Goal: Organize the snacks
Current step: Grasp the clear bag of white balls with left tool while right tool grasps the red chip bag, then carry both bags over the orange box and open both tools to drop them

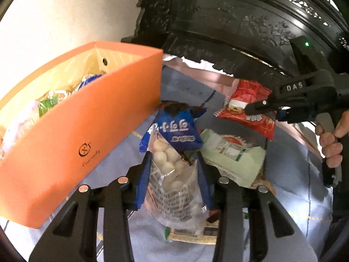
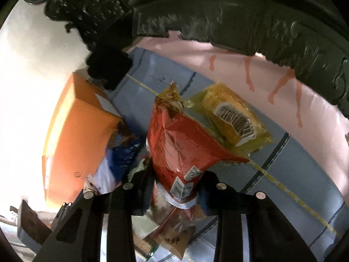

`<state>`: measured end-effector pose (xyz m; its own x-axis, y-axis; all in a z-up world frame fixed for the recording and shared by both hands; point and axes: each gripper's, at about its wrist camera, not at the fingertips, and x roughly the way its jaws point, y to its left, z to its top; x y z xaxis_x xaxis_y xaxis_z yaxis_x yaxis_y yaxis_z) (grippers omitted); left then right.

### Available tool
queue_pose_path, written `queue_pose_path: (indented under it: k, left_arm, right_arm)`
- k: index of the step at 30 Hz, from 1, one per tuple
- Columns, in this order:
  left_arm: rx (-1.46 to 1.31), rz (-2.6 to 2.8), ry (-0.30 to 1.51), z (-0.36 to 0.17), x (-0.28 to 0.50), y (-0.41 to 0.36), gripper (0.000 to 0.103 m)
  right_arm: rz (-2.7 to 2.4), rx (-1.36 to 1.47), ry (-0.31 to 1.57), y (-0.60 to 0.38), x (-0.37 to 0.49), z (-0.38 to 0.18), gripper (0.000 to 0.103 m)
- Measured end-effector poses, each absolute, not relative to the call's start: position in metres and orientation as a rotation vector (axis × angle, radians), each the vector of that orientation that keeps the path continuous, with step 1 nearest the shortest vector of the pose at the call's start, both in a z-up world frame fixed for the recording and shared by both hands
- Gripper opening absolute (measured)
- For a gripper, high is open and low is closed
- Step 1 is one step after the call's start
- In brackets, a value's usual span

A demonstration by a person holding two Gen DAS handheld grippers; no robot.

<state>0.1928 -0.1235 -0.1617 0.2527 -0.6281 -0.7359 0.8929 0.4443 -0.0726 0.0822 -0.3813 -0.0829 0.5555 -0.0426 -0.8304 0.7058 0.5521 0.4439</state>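
In the left wrist view my left gripper [image 1: 173, 163] is shut on a blue and clear bag of white round snacks [image 1: 170, 152], held just right of the orange box [image 1: 87, 131]. The box holds several packets. My right gripper [image 1: 253, 109] shows at the right of that view, clamped on a red snack bag [image 1: 246, 107] lifted off the cloth. In the right wrist view the right gripper [image 2: 176, 181] pinches the same red snack bag [image 2: 181, 146], with the orange box [image 2: 76, 126] to its left.
A pale green packet [image 1: 231, 155] lies on the blue-grey cloth [image 1: 294, 196] under the bags. A yellow packet [image 2: 231, 118] lies farther back near a pink cloth [image 2: 240, 69]. Dark carved wooden furniture [image 1: 240, 21] rises behind. A person's hand [image 1: 331, 144] grips the right handle.
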Motion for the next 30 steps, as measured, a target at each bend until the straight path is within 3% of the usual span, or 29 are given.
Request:
queue_pose_path:
  k: [7,16,30]
  left_arm:
    - [0.412,-1.076,0.78,-0.156,0.183,-0.118,0.035]
    - [0.43,-1.03,0.809,-0.158,0.181,-0.118,0.024]
    - [0.394,-0.904,0.847,-0.139,0.177,-0.092,0.023]
  right_arm:
    - [-0.484,0.826,0.829,-0.377,0.066,-0.052,0.035]
    - [-0.495,0.857,0.813,-0.382,0.061,-0.053,0.035]
    - [-0.466,0.854,0.784,-0.376,0.064,-0.038,0.035]
